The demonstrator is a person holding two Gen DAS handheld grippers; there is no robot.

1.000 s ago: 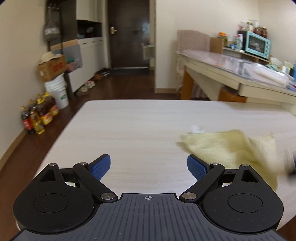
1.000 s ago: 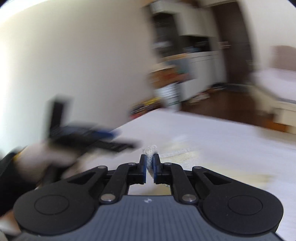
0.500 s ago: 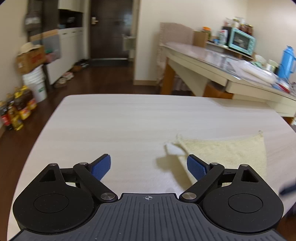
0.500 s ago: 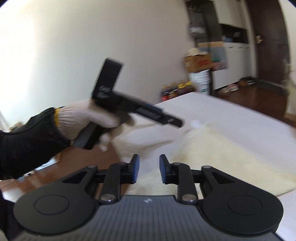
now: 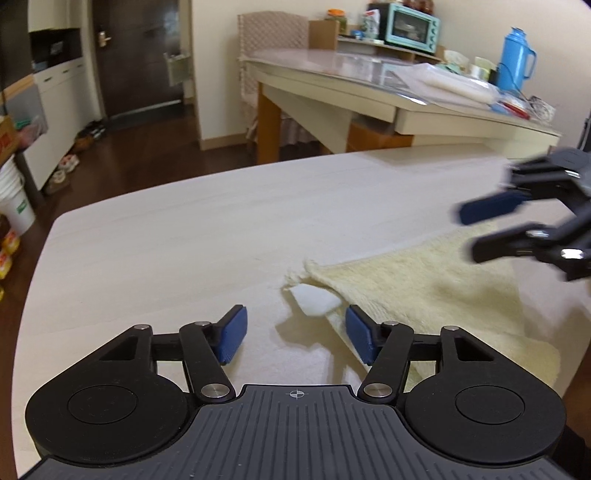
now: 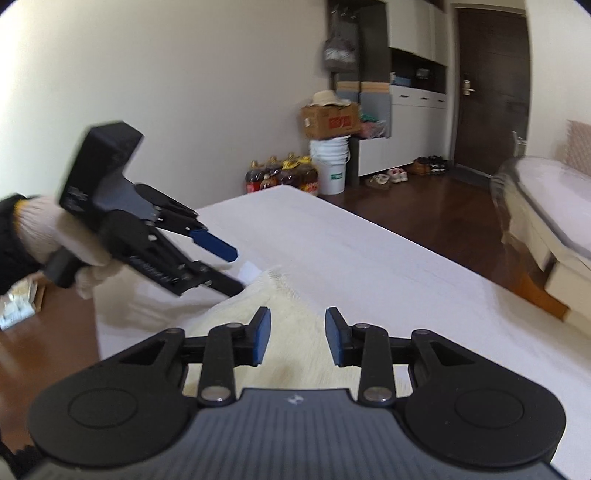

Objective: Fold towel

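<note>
Left gripper [image 5: 293, 334]: jaws wide apart, nothing between the pads, low over the table [image 5: 166, 240]. Towel [image 5: 424, 291]: pale yellow, lying flat on the table, its near corner with a white tag [image 5: 314, 300] just ahead of the jaw gap and slightly toward the right pad; the cloth spreads to the right from there.

Right gripper [image 6: 297, 339]: jaws apart, empty, hovering above the towel [image 6: 295, 321], with cloth visible through the gap. Contact cannot be told.

Right wrist view only: a white-gloved hand [image 6: 55, 236] with dark sleeve holding the left gripper [image 6: 236, 267], its lower finger beside the tag [image 6: 249, 272] at the towel's far corner.

Left wrist view only: the right gripper [image 5: 480, 230], blurred, above the towel's far right part. Beyond, a second table [image 5: 369, 92] with a teal oven [image 5: 412, 24] and a blue flask [image 5: 517, 59].
</note>
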